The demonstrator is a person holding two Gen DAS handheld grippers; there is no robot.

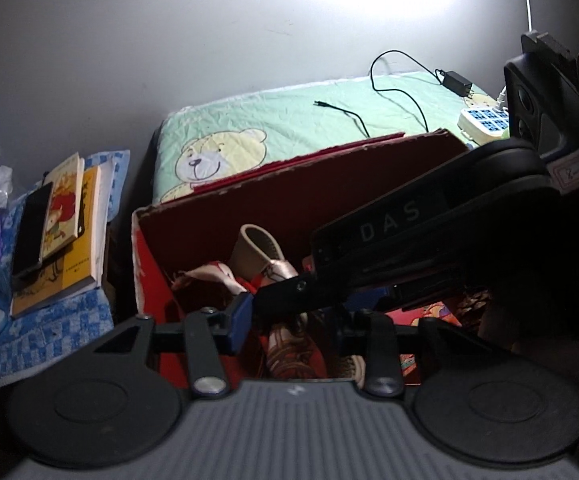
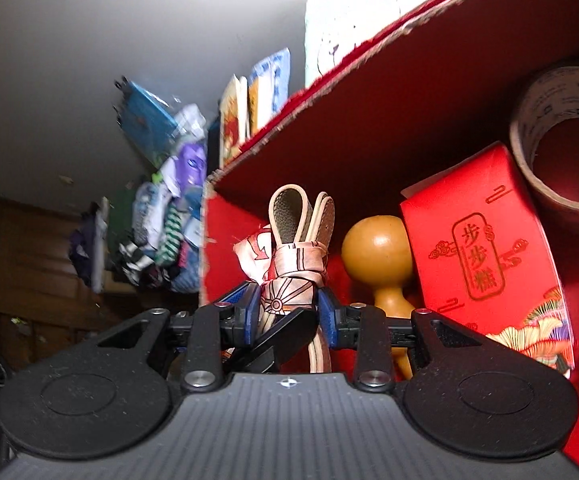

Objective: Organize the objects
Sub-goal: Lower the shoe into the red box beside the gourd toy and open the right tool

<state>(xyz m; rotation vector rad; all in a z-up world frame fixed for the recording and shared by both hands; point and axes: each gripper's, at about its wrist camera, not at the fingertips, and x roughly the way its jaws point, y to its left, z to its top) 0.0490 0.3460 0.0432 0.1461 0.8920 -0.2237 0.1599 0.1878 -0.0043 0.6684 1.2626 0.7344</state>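
We see left tongs (image 1: 289, 320) above red box (image 1: 145, 264), spread wide, nothing between. Right tongs (image 2: 285, 312) inside box, closed narrow on scarf-wrapped strap (image 2: 289, 280). Right of them: gourd (image 2: 377, 252), red packet (image 2: 477, 256), tape roll (image 2: 561, 136).

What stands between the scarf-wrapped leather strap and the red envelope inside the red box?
A tan wooden gourd stands between the strap and the envelope, seen in the right wrist view.
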